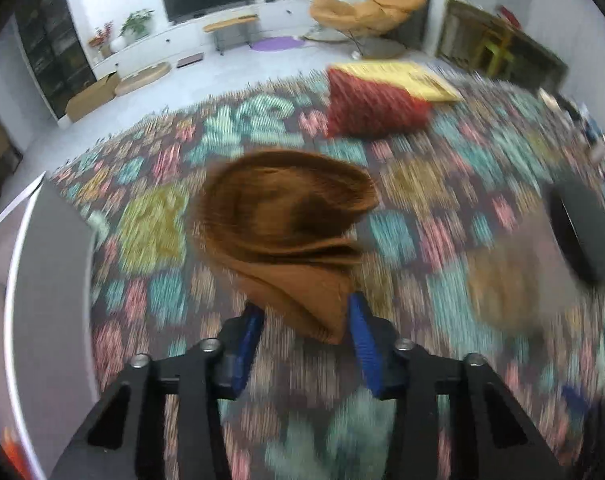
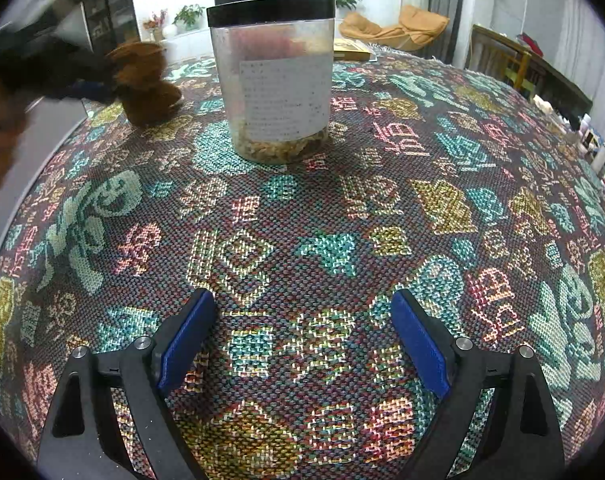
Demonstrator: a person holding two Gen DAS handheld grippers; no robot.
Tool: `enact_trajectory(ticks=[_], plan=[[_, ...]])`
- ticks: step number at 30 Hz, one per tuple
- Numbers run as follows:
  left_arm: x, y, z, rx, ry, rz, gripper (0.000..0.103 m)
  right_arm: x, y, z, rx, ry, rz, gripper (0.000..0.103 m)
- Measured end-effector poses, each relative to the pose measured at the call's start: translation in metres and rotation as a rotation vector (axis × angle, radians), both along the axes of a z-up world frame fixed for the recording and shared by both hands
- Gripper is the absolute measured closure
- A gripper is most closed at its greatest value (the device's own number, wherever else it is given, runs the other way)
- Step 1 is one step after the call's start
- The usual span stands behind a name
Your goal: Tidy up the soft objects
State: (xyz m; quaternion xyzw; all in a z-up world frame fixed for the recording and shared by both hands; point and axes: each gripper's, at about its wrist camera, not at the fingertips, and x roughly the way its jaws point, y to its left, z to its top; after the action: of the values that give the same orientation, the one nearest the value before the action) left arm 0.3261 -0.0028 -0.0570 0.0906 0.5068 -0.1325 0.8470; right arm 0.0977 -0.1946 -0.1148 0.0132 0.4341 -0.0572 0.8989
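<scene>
My left gripper is shut on a brown folded cloth and holds it above the patterned tablecloth; the view is blurred by motion. The same cloth and the left gripper show at the far left of the right wrist view. A red striped cushion lies further back on the table. My right gripper is open and empty, low over the tablecloth.
A clear plastic jar with a black lid stands on the table ahead of my right gripper; it shows blurred at the right. A yellow book lies behind the cushion. Small bottles line the table's right edge.
</scene>
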Motion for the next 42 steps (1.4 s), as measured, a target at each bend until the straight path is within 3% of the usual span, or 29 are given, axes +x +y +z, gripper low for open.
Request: enact_trajectory(ticks=[4, 6, 8, 10, 15, 19, 24, 28, 30, 31, 33, 35, 37, 42], plan=[[-0.058, 0.005, 0.002, -0.006, 0.021, -0.046, 0.063, 0.001, 0.000, 0.000, 0.000, 0.000, 0.000, 0.011], [-0.077, 0.008, 0.002, -0.020, 0.004, -0.047, 0.057, 0.001, 0.000, 0.000, 0.000, 0.000, 0.000, 0.011], [-0.090, 0.010, 0.000, -0.028, -0.027, -0.039, 0.016, 0.001, 0.000, 0.000, 0.000, 0.000, 0.000, 0.011], [-0.097, 0.013, -0.003, -0.019, -0.078, -0.015, 0.006, 0.001, 0.000, 0.000, 0.001, 0.000, 0.000, 0.011], [-0.100, 0.020, -0.027, 0.043, -0.103, 0.037, 0.006, 0.001, 0.000, 0.000, 0.000, 0.000, -0.001, 0.011], [-0.098, 0.028, -0.051, 0.031, -0.068, 0.109, 0.006, 0.001, 0.000, 0.000, 0.010, -0.017, -0.024, 0.011], [-0.100, 0.040, -0.061, -0.052, -0.097, 0.184, 0.002, 0.001, 0.000, 0.000, 0.011, -0.018, -0.024, 0.011], [-0.106, 0.039, -0.063, -0.044, -0.130, 0.195, 0.000, -0.001, -0.009, 0.004, 0.072, -0.022, -0.016, 0.013], [-0.107, 0.040, -0.063, -0.050, -0.129, 0.198, 0.000, -0.012, -0.034, 0.021, 0.200, -0.078, -0.049, 0.014], [-0.106, 0.042, -0.064, -0.057, -0.126, 0.198, 0.000, -0.020, -0.054, 0.039, 0.243, -0.151, -0.084, 0.013], [-0.104, 0.043, -0.065, -0.060, -0.125, 0.198, 0.000, -0.022, -0.093, 0.077, 0.237, -0.274, -0.143, 0.011], [-0.106, 0.042, -0.065, -0.060, -0.126, 0.199, 0.000, 0.007, -0.131, 0.117, 0.223, -0.340, -0.096, 0.011], [-0.106, 0.042, -0.064, -0.058, -0.125, 0.199, 0.000, 0.062, -0.153, 0.143, 0.164, -0.305, 0.020, 0.011], [-0.106, 0.041, -0.064, -0.060, -0.125, 0.199, 0.000, 0.194, -0.161, 0.137, 0.055, -0.165, 0.252, 0.012]])
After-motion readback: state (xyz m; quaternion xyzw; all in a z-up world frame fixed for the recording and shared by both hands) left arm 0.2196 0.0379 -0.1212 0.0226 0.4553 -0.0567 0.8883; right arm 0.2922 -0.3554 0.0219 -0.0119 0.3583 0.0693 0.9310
